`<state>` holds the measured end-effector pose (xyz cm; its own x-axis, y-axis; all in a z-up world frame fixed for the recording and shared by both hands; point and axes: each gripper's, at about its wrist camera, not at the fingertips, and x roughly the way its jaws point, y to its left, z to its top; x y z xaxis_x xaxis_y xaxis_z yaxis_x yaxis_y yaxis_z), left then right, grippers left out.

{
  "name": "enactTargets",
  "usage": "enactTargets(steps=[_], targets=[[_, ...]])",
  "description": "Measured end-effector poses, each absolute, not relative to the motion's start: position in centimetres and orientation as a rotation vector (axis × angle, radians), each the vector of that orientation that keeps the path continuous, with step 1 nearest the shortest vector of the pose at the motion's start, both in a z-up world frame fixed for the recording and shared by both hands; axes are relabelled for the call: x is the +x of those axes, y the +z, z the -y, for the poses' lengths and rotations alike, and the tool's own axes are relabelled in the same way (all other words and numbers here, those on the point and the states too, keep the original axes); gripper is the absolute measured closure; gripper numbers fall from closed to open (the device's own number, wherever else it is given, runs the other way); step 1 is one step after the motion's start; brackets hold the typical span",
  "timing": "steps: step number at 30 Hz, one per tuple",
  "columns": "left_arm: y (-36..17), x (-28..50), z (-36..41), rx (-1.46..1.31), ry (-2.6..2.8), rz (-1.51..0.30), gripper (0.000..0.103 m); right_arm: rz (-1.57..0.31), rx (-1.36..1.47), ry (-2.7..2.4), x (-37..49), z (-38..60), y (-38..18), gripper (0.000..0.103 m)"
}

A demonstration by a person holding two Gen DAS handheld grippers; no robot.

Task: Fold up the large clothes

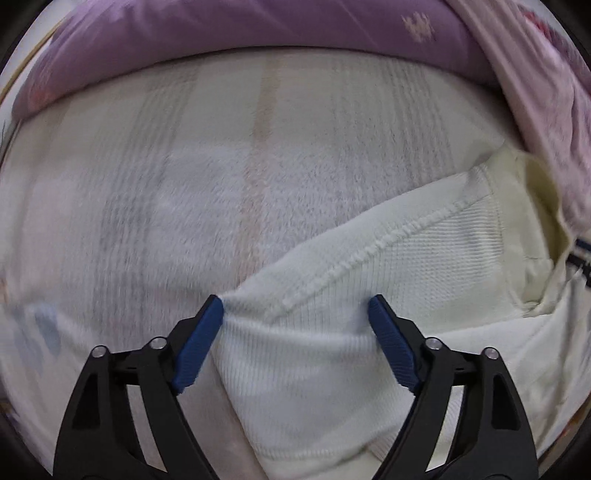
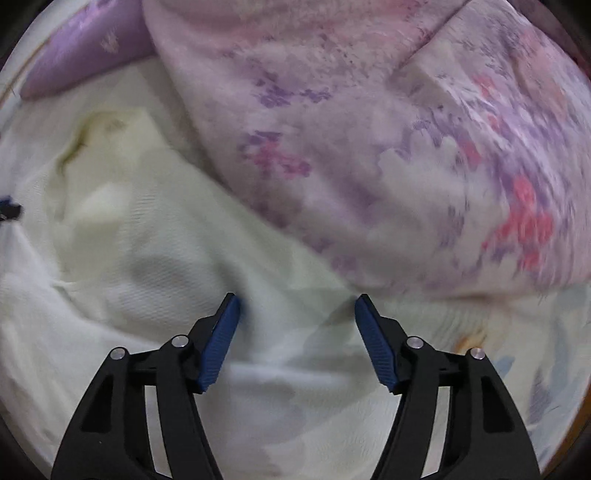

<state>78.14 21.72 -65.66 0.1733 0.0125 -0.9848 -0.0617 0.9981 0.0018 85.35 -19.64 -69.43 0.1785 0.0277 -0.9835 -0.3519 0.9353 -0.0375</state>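
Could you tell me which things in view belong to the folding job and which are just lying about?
Belonging to the job:
- cream knit garment, spread on the bed
- left tool, open over the garment
- right tool, open over the garment

Just lying about:
- floral quilt
- purple pillow
- white bed cover

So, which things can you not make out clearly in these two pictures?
- White garment, left wrist view: full shape cut off by the frame edge and the left gripper.
- Dark print: cut by the edge.
- Right wrist view: motion blur hides whether the right gripper touches cloth.
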Motion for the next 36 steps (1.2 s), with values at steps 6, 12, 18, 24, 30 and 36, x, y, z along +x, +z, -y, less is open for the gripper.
enactTargets(steps=[6, 12, 18, 24, 30, 36], targets=[[-67.3, 80.3, -21.2, 0.018, 0.029, -1.411, 0.013, -1.395, -0.24, 0.314, 86.4, 21.0, -71.3, 0.021], [-67.0, 80.4, -20.8, 0.03, -0.031, -1.368, 0.042, -1.397, -0.211, 0.317, 86.2, 22.1, -71.5, 0.024], [-66.4, 79.4, -18.7, 0.108, -0.03, -1.348, 0.091, -1.418, -0.172, 0.329, 84.4, 22.1, -70.6, 0.07], [-62.8, 76.8, -17.5, 0.141, -0.003, -1.229, 0.096, -1.327, -0.284, 0.323, 81.0, 20.1, -67.9, 0.096], [-56.9, 72.9, -17.5, 0.101, -0.015, -1.125, 0.096, -1.175, -0.182, 0.33, 74.8, 22.2, -61.9, 0.096], [-52.6, 66.1, -15.9, 0.054, -0.014, -1.096, 0.096, -1.134, -0.131, 0.385, 67.2, 23.5, -58.1, 0.096]])
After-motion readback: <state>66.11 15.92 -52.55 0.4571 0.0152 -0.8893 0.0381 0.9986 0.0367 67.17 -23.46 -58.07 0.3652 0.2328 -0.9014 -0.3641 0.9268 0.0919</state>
